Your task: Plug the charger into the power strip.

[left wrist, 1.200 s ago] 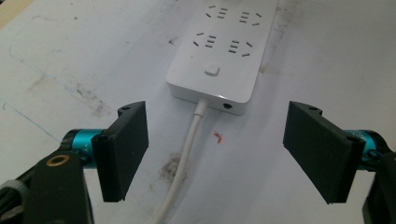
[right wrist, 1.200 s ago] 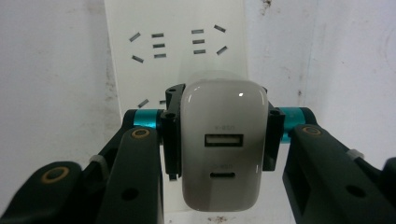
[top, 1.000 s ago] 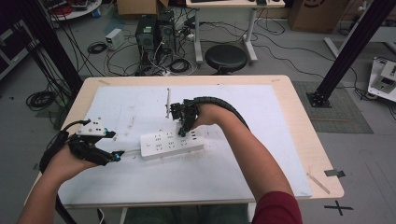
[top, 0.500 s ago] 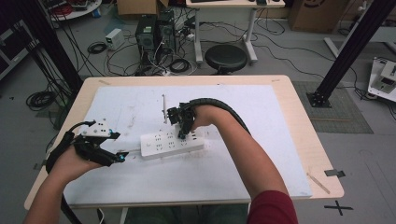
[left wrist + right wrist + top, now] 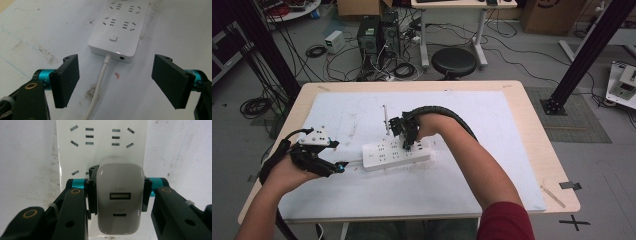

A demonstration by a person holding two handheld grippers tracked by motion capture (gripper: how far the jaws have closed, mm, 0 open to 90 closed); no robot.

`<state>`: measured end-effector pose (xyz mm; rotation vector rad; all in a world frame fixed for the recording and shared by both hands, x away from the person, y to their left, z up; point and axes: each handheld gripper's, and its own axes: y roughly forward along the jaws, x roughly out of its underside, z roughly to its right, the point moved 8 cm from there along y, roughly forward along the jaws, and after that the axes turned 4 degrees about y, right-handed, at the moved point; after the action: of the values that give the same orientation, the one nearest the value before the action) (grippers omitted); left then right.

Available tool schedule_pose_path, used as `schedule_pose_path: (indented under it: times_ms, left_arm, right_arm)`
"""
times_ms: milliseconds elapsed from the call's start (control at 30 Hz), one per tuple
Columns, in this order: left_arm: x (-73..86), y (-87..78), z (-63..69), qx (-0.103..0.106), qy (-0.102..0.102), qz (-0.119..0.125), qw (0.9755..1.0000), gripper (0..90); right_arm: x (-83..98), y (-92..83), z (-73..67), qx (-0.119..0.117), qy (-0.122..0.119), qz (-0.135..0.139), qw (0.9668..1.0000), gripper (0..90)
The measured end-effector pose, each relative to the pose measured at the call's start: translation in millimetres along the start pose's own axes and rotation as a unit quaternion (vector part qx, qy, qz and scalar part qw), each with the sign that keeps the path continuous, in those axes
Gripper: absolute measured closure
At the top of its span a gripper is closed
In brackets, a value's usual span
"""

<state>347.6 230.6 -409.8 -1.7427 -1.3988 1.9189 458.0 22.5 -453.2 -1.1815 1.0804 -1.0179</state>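
My right claw [image 5: 119, 195] pinches the white charger [image 5: 119, 202], its faint port labels unreadable, over the power strip [image 5: 100, 142]; my left claw [image 5: 120, 82] gapes.

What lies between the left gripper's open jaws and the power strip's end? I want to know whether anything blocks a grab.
In the left gripper view, the strip's white cord on bare table covering.
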Motion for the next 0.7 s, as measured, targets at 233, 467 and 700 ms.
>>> schedule_pose_path:
  times_ms: [233, 467, 700]
  left_arm:
    - [-4.7, 3.5, 2.2, 0.004, 0.003, -0.001, 1.0000, 22.3]
    - [-5.3, -1.8, -0.5, 0.000, -0.001, 0.004, 1.0000, 22.3]
    - [-0.4, -3.9, -4.5, -0.001, 0.000, -0.001, 1.0000, 22.3]
  right_arm:
    - [-1.3, 1.7, -0.8, 0.002, 0.004, -0.004, 1.0000, 63.9]
    - [-0.2, 1.0, 1.0, -0.013, 0.021, 0.005, 0.9997, 62.7]
    - [18.5, -10.9, 8.2, -0.004, 0.068, 0.031, 0.9972, 42.8]
